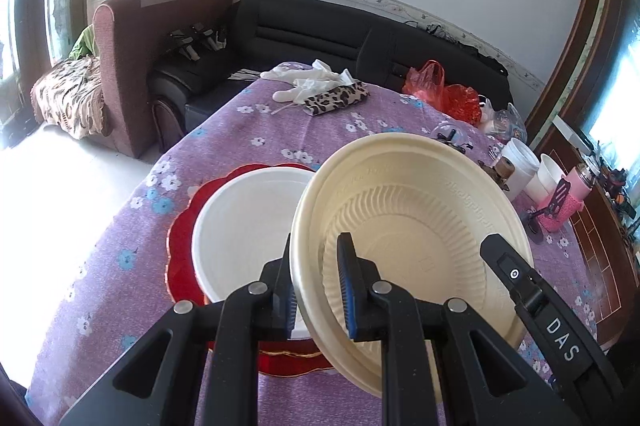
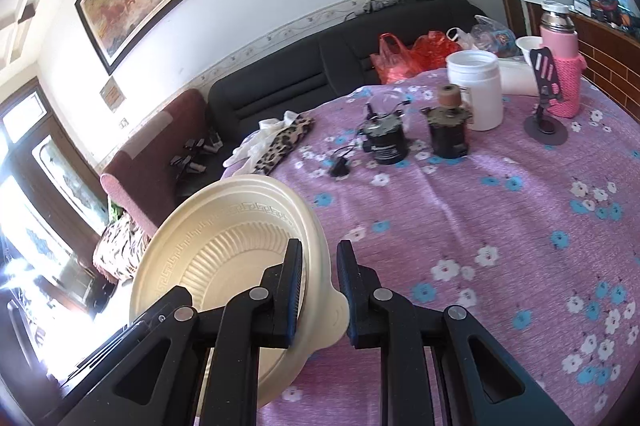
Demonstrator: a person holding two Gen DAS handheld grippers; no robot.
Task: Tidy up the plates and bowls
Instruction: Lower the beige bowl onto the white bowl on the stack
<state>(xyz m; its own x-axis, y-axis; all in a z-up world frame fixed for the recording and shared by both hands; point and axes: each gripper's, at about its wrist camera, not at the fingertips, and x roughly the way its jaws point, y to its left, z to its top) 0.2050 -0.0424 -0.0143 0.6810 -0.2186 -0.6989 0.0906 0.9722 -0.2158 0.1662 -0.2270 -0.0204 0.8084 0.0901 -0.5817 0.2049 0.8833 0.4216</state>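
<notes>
Both tools — left (image 1: 316, 286), right (image 2: 318, 290) — clamp cream bowl (image 1: 404, 210) rim, above purple floral tablecloth (image 2: 500, 210); black sofa (image 1: 320, 30) behind.

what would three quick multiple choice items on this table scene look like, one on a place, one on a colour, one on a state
1. Where does the white bowl sit?
A. on the red plate
B. on the black sofa
C. inside the white jar

2. What colour is the bottle beside the phone stand?
A. green
B. pink
C. blue

3. How is the cream bowl placed?
A. flat on the cloth
B. upside down on the red plate
C. tilted, gripped at opposite rims by both tongs

Answers:
1 A, the red plate shows as a scalloped border around the white bowl.
2 B, its body and knitted sleeve are pink.
3 C, the left tongs clamp one rim, the right tongs the other, and the bowl leans above the tablecloth.
</notes>
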